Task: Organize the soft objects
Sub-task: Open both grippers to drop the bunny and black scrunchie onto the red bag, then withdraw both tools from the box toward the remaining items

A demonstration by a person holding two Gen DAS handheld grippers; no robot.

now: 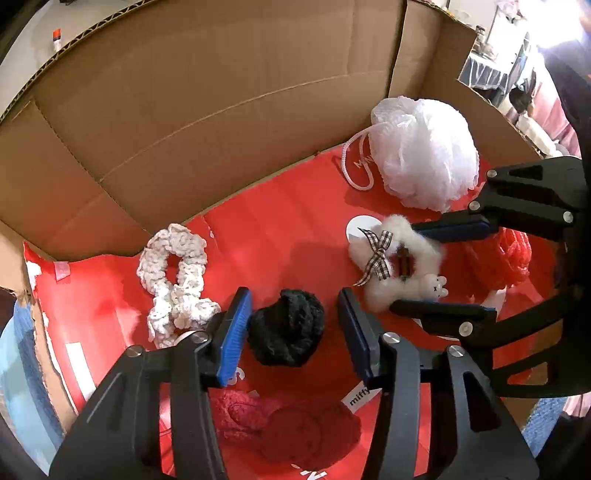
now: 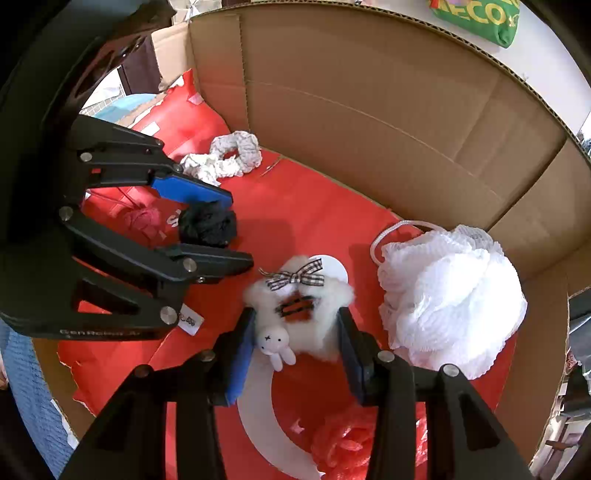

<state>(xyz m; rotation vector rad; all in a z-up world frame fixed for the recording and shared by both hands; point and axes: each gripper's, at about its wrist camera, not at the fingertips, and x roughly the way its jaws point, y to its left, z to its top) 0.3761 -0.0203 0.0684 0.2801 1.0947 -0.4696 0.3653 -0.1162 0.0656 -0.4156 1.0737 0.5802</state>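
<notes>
In the cardboard box [image 1: 207,92], your left gripper [image 1: 293,317] is sitting released around the black scrunchie [image 1: 286,326], your right gripper [image 2: 295,336] is grasping the fluffy white scrunchie [image 2: 317,314], probably needing lifting next.

A cardboard box [image 1: 192,122] stood with brown walls raised, its floor covered by red sheeting [image 1: 280,236] bearing white print. Beyond the rim lay a green bag with yellow lettering [image 2: 480,18], and a small orange-capped bottle [image 1: 56,38] stood outside.
</notes>
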